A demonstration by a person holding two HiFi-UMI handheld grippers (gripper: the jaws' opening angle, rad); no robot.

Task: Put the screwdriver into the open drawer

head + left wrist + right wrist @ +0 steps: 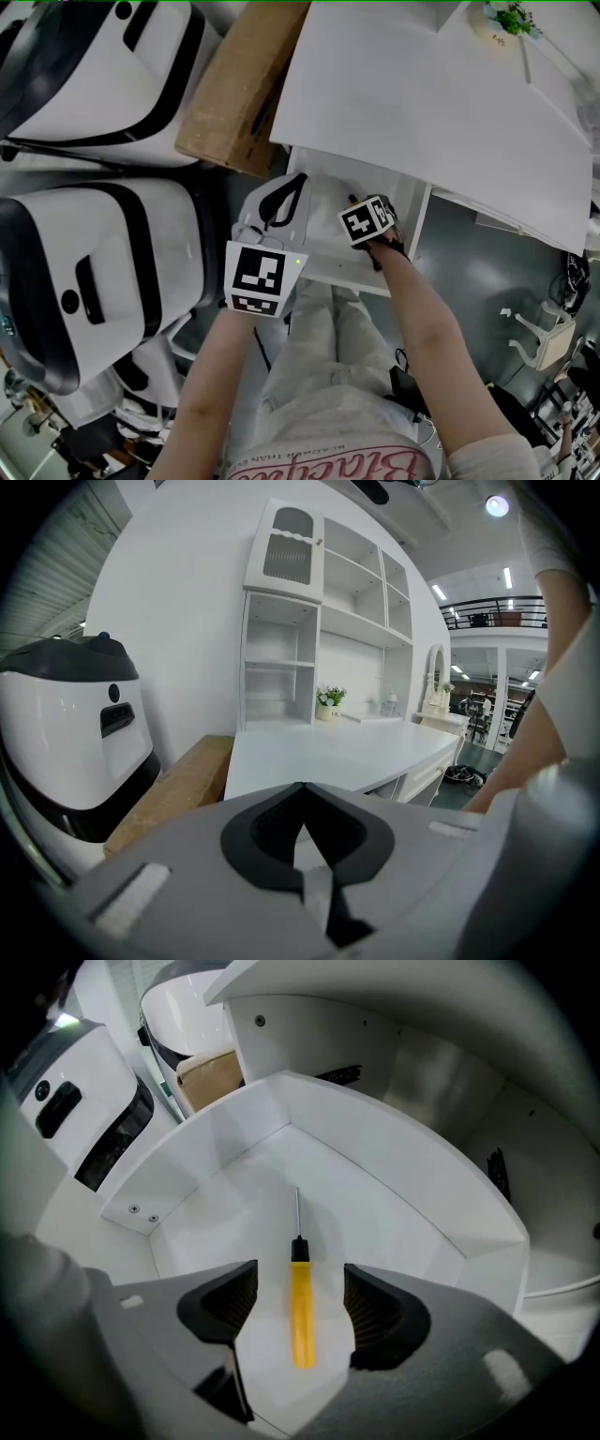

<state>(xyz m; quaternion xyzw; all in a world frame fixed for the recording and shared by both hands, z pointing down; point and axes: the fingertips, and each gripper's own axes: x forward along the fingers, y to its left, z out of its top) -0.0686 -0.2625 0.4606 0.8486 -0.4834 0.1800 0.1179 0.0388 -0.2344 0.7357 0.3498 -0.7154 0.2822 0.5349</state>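
The screwdriver [301, 1312], with a yellow handle and a thin metal shaft, lies flat on the white floor of the open drawer [225, 1194]. My right gripper [300, 1299] points steeply down over it. Its black pads [367, 1307] stand apart on either side of the handle and do not touch it. In the head view the right gripper [367, 221] hangs over the open drawer [323, 258] under the desk. My left gripper [279, 199] sits at the drawer's left, and in the left gripper view its jaws [302, 822] are together and empty.
The white desk top [422, 103] overhangs the drawer. A cardboard box [239, 84] stands left of the desk, with white-and-black machines [94, 272] beyond it. A white shelf unit [319, 621] with a small potted plant [328, 697] rises at the desk's back.
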